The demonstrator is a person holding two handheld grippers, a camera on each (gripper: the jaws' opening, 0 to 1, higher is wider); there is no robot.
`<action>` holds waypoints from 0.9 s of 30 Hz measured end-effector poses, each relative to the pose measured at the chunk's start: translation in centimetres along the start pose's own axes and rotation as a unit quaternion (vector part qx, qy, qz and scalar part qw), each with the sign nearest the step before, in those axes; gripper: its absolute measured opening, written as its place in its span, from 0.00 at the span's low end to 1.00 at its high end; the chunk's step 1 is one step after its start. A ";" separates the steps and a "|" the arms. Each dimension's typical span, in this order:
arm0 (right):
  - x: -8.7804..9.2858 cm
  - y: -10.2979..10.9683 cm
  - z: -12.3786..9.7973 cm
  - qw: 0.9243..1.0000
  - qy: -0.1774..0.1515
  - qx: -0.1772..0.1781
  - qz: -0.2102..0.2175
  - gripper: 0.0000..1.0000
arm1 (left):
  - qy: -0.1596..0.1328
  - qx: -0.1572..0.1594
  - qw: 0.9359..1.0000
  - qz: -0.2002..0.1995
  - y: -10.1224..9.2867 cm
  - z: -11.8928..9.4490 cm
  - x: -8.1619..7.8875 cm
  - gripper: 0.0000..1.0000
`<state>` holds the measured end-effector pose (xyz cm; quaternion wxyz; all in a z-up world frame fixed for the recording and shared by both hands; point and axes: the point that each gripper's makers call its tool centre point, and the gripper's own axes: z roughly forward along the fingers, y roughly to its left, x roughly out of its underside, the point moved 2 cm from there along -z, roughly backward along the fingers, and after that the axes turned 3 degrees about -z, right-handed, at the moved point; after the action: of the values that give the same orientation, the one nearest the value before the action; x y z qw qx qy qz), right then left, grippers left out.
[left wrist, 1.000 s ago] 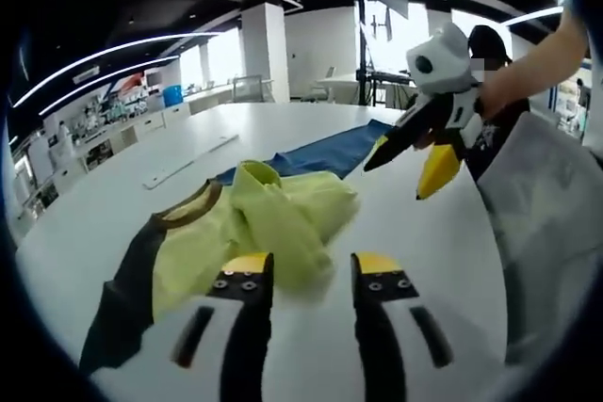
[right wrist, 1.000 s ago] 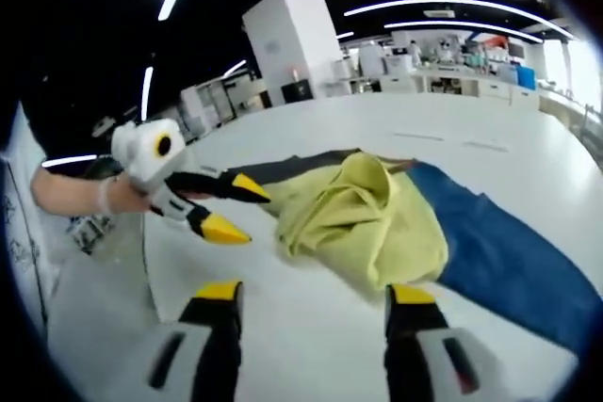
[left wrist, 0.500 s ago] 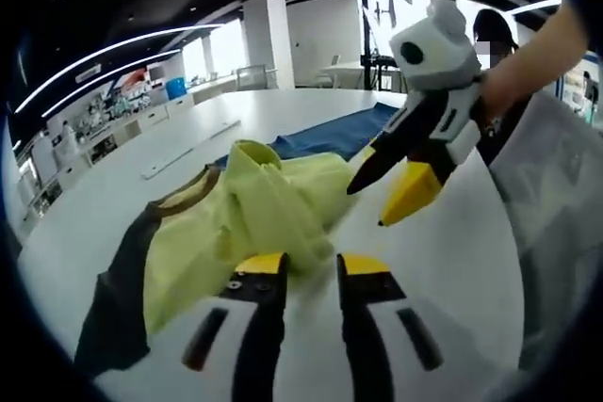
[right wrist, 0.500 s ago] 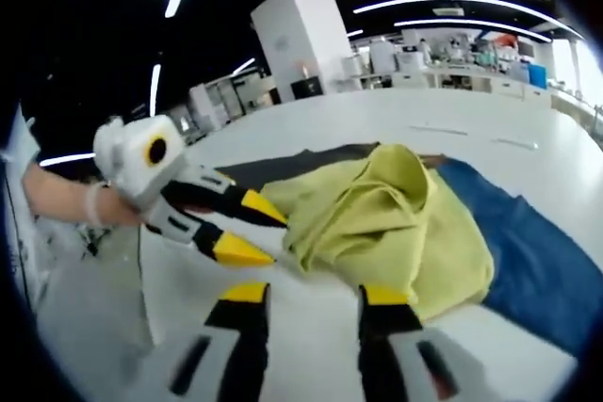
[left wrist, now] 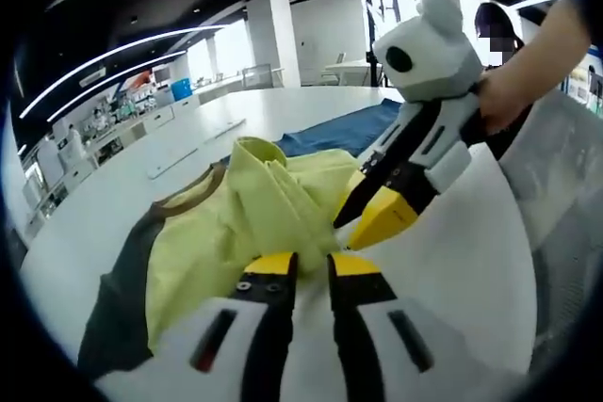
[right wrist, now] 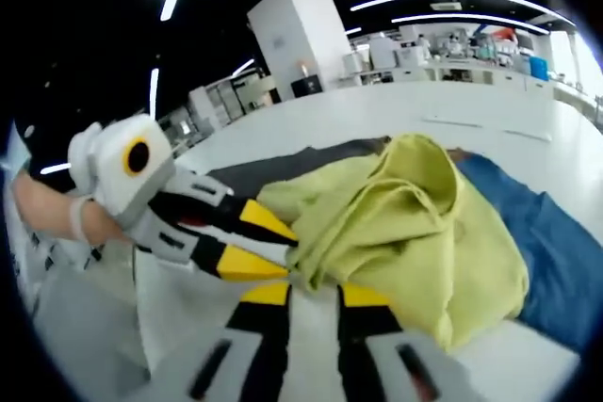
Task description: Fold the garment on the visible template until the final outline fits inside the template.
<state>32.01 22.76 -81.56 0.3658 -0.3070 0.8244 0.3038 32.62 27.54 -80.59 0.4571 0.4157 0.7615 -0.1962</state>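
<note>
Left hand-held gripper [left wrist: 311,265]: jaws sitting narrowly parted at the yellow garment's [left wrist: 254,223] near edge, gripping nothing visible. Right hand-held gripper [right wrist: 316,294]: likewise narrowly parted, tips meeting the hem. Garment lying bunched on the white desk [left wrist: 452,261], overlapping the blue template [right wrist: 565,261].

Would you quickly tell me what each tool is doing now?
Left tool: nearly shut at the yellow shirt edge; grip unclear.
Right tool: same.

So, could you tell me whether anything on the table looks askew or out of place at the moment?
Yes: the yellow garment is bunched into a rumpled heap rather than lying flat, with a fold standing up, and it partly overlaps the blue template. Both the left gripper and right gripper sit at its near edge.
</note>
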 end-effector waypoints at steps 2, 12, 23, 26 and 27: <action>0.1 0.0 0.3 1.000 0.003 0.004 -0.002 0.13 | -0.001 0.000 1.000 -0.003 -0.1 0.0 0.0 0.11; 0.0 -0.2 0.9 1.000 0.003 0.002 0.010 0.00 | 0.007 -0.004 1.000 0.012 -0.4 0.2 0.3 0.13; -0.6 0.7 0.8 0.999 -0.011 -0.025 0.032 0.00 | 0.014 -0.020 1.000 0.010 0.0 0.3 0.7 0.09; -0.7 0.6 0.8 0.999 -0.011 -0.026 0.035 0.00 | 0.014 -0.020 1.000 0.008 0.0 0.3 0.7 0.07; -0.7 0.6 0.8 0.999 -0.011 -0.026 0.035 0.00 | 0.014 -0.021 1.000 0.010 0.1 0.3 0.7 0.04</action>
<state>32.26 23.95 -81.30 0.3559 -0.2840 0.8223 0.3414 32.67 27.73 -81.32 0.4568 0.4159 0.7679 -0.1695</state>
